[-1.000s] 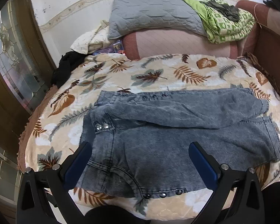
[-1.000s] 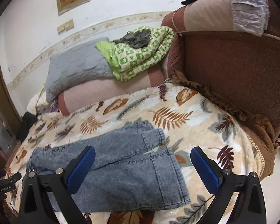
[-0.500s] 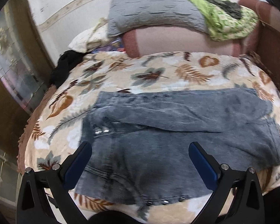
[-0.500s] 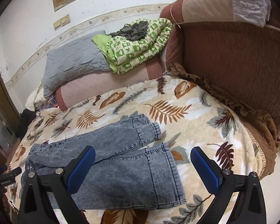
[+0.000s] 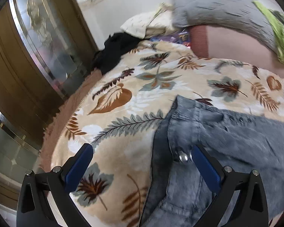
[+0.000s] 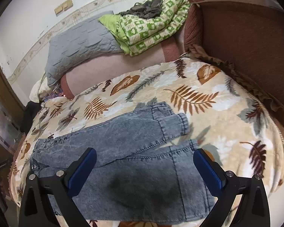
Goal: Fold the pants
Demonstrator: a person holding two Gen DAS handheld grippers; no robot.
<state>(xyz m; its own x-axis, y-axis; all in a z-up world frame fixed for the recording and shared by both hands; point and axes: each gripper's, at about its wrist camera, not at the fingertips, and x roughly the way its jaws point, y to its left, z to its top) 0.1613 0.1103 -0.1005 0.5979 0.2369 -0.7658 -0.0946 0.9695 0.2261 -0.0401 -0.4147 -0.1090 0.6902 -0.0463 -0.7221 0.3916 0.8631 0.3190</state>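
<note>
Grey-blue denim pants (image 6: 123, 151) lie flat on a leaf-print blanket (image 6: 208, 98), waist to the left, leg ends to the right. In the left wrist view the waistband with metal buttons (image 5: 183, 157) lies low at the right. My left gripper (image 5: 142, 162) is open and empty, just above the waist edge of the pants (image 5: 227, 141), its right finger over the denim. My right gripper (image 6: 144, 167) is open and empty, low over the near leg by the hem.
A grey pillow (image 6: 79, 45) and a green checked quilt (image 6: 149, 26) lie at the back. A brown sofa arm (image 6: 246, 56) rises on the right. A black garment (image 5: 115, 49) and a glass-panelled wooden door (image 5: 34, 60) are at the left.
My left gripper has swung left and dropped close to the waistband. My right gripper has moved down and in over the near leg. The pants lie as before.
</note>
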